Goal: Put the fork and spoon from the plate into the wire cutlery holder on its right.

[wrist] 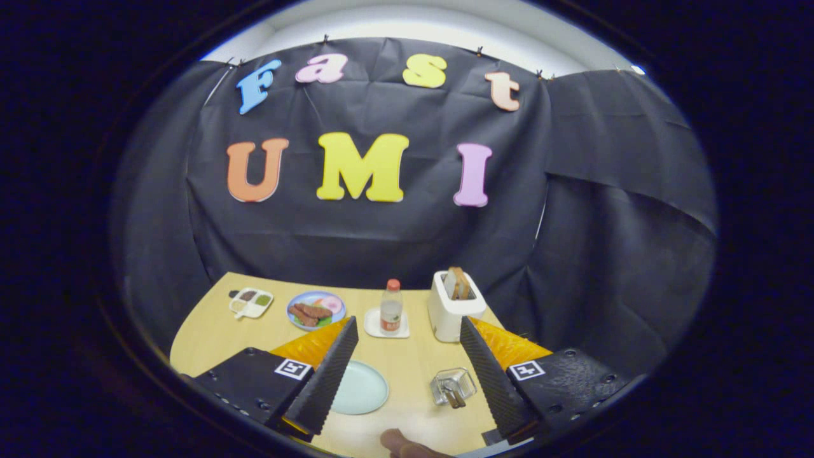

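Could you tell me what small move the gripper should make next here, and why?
Probably none toward the plate: it looks bare, and cutlery already seems to stand in the wire cutlery holder to its right. The gripper is open, holding nothing, with plate and holder both lying between its fingers. I would just lift it slightly back, staying open, since the job appears done.

The fisheye camera rides the claw [407, 356], high above the light wooden tabletop [413, 369], facing the white toaster [453, 308] from well back

Spread tongs [407, 362] above plate [365, 389] and cutlery holder [453, 387]
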A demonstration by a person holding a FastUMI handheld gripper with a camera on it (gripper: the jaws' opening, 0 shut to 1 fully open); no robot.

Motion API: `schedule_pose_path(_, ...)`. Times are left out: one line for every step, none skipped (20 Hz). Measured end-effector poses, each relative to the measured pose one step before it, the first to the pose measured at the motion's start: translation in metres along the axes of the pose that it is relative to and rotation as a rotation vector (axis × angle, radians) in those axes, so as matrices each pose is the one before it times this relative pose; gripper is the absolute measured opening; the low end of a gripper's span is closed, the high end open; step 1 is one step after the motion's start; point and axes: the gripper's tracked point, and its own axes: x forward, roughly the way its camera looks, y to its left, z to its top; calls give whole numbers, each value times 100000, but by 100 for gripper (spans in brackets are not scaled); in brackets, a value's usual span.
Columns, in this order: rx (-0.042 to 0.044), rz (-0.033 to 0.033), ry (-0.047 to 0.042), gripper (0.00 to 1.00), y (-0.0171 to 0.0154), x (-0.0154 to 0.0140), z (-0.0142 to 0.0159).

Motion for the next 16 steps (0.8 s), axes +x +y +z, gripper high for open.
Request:
schedule_pose_path(426,425,-4916,96,-55,-771,1074)
schedule_pose_path(269,406,-4431,96,-76,-881,734)
schedule_pose_path(-57,484,-4001,96,-27,-741,797)
schedule_pose_path(1010,1005,-3890,96,23,-806,649)
schedule_pose_path(1680,1967,-3991,96,327,-925,652)
schedule_pose_path(1526,2196,-2334,96,184,-663,193)
schedule_pose_path(1153,2145,-1757,96,75,-854,146)
schedule_pose_path(611,799,-885,96,-35,-329,-72)
schedule_pose_path(425,-910,168,96,-339,-450,-148)
schedule_pose_path(882,300,80,96,105,-196,-114)
schedule_pose_path(416,90,-104,96,-38,-264,-84)
schedule_pose_path(344,469,-68,96,7,109,-2)
schedule_pose_path(136,793,167,96,142,-71,-9)
schedule_pose_path(170,655,635,96,22,-16,-339)
schedule_pose_path(-180,-213,702,96,-149,-114,-177)
schedule_pose_path(-178,-428,9,96,-247,132,-106)
